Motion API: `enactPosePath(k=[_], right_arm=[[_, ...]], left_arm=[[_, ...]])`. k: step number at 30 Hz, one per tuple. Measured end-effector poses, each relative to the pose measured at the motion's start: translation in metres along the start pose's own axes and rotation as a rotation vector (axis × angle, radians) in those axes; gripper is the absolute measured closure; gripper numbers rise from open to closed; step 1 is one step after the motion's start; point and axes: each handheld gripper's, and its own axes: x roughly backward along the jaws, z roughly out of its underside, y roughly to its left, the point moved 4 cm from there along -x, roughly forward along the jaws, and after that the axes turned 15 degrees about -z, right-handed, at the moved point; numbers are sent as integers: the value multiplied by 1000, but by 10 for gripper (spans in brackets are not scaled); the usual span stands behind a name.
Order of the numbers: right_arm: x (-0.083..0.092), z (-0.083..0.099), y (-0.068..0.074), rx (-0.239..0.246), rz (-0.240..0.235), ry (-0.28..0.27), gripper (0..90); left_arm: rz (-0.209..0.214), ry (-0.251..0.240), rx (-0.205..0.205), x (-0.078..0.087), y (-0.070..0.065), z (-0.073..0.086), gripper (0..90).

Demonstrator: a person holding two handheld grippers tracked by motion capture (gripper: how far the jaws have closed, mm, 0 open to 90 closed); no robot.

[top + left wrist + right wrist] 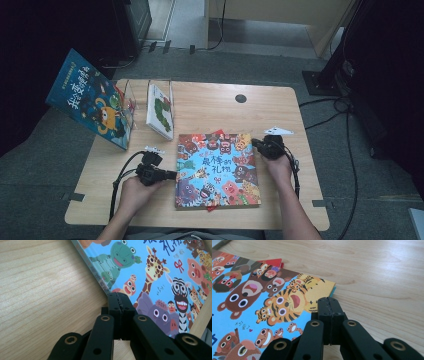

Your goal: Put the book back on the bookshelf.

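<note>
Wooden table (210,107), light grain, rounded corners. Picture book (216,170) with bright animal cover lies flat on it, near the front edge, centre; all else placed from this book. Behind-left of it: blue book (92,100) standing propped, and a white book (161,111) upright in a clear stand (127,95). Left gripper (172,175) at the book's left edge, jaws pressed together, nothing between, tips at the spine (100,277). Right gripper (256,143) at the book's far right corner (329,287), jaws likewise pressed together, empty.

Lab/office – grey carpet (210,65), floor cables (345,107), taped wooden table (210,102)
</note>
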Motion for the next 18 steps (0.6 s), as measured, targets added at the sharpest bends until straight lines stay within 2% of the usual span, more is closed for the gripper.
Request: enactPosePath(k=[9,13,15,18], right_arm=[[8,5,-1,-5,-3,13,900],[5,6,3,2,-29,32,900],[3,6,4,10,-13,39,900],[2,5,3,-3,-16,34,900]], left_arm=[[-6,8,-4,0,0,-1,900],[-8,4,-2,0,-1,-1,900],[-12,2,-5,0,-1,0,900],[-18,-4,3,0,-2,1,900]])
